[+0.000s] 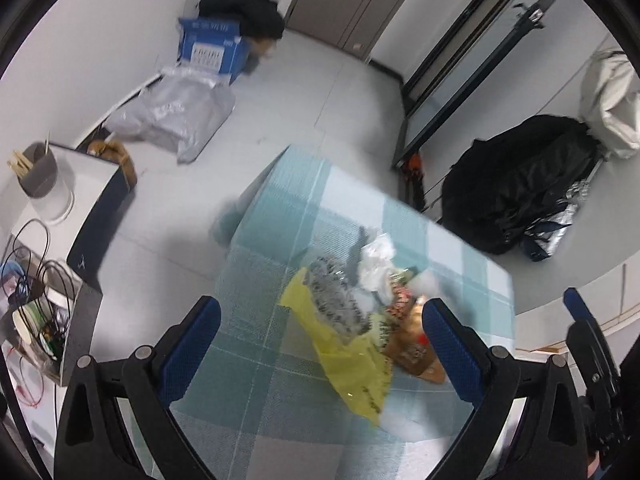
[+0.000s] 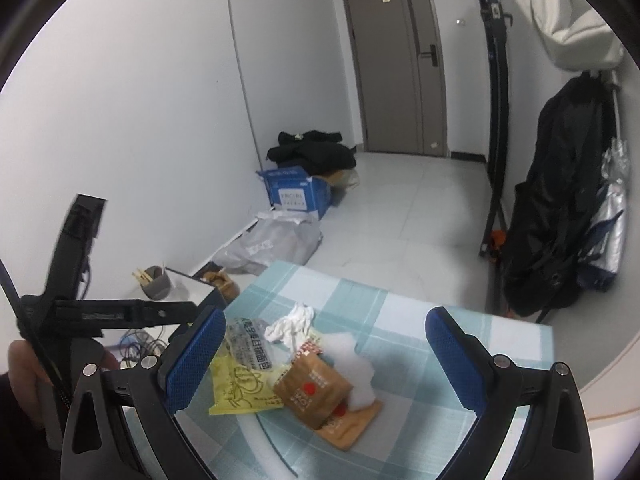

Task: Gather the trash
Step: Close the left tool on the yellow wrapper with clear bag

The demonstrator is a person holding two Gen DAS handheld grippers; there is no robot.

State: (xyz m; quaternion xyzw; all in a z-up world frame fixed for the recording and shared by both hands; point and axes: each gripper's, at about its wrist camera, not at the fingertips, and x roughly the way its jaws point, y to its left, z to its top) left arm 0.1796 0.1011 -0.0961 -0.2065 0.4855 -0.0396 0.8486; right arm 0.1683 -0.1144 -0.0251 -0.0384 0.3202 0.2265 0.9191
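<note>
A pile of trash lies on a teal checked tablecloth (image 1: 264, 240) (image 2: 420, 316). It holds a yellow wrapper (image 1: 352, 364) (image 2: 240, 390), a brown snack packet (image 1: 416, 352) (image 2: 316, 392), a clear printed bag (image 1: 336, 292) (image 2: 248, 344), crumpled white tissue (image 1: 376, 256) (image 2: 292, 322) and a white foam piece (image 2: 356, 368). My left gripper (image 1: 320, 344) is open above the pile, with nothing between its blue pads. My right gripper (image 2: 324, 360) is open, hovering over the pile from the near side. The right gripper's body shows at the edge of the left wrist view (image 1: 592, 352).
A side table at the left holds a grey cup with sticks (image 1: 40, 176) (image 2: 156, 282) and cables (image 1: 32, 280). On the floor are a blue box (image 1: 212, 48) (image 2: 298, 192), a grey plastic bag (image 1: 172, 116) (image 2: 272, 244) and black clothes (image 2: 312, 152). A black backpack (image 1: 516, 184) (image 2: 560, 208) hangs at the right.
</note>
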